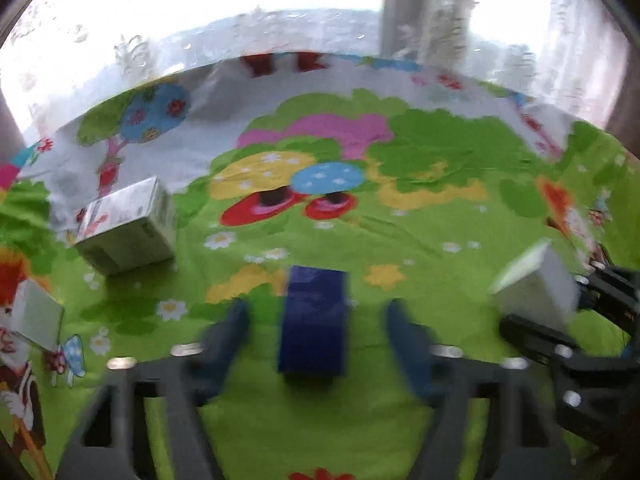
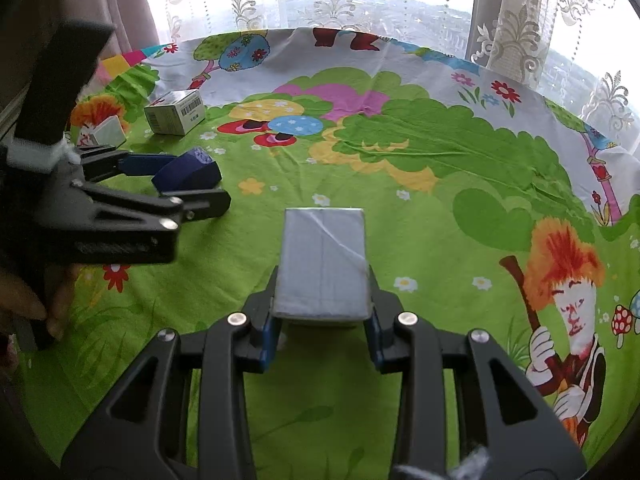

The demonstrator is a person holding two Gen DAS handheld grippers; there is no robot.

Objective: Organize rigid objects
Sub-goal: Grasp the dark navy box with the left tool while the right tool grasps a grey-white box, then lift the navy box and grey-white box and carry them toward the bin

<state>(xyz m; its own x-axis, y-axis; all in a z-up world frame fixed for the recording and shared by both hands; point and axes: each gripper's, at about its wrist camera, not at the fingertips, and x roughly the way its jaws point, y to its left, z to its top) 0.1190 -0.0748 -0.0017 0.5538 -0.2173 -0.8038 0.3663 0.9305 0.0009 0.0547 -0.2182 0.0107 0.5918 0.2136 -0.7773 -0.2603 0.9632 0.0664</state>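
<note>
A dark blue box [image 1: 314, 320] lies on the cartoon-print cloth [image 1: 400, 240] between the fingers of my left gripper [image 1: 316, 312], with a visible gap on each side; the jaws stand open and the view is blurred. The right wrist view shows this left gripper [image 2: 200, 182] flanking the blue box [image 2: 188, 172] at the left. My right gripper [image 2: 323, 280] is shut on a pale grey-white box [image 2: 324, 264], held above the cloth. From the left wrist view, that white box [image 1: 536, 292] and the right gripper [image 1: 560, 308] are at the right edge.
A silvery carton with a barcode [image 2: 176, 114] and a small white box [image 2: 108, 132] sit at the cloth's far left. They appear as the carton [image 1: 128, 228] and the white box [image 1: 36, 312] too. A person's hand [image 2: 40, 300] holds the left gripper. Lace curtains and a window are behind.
</note>
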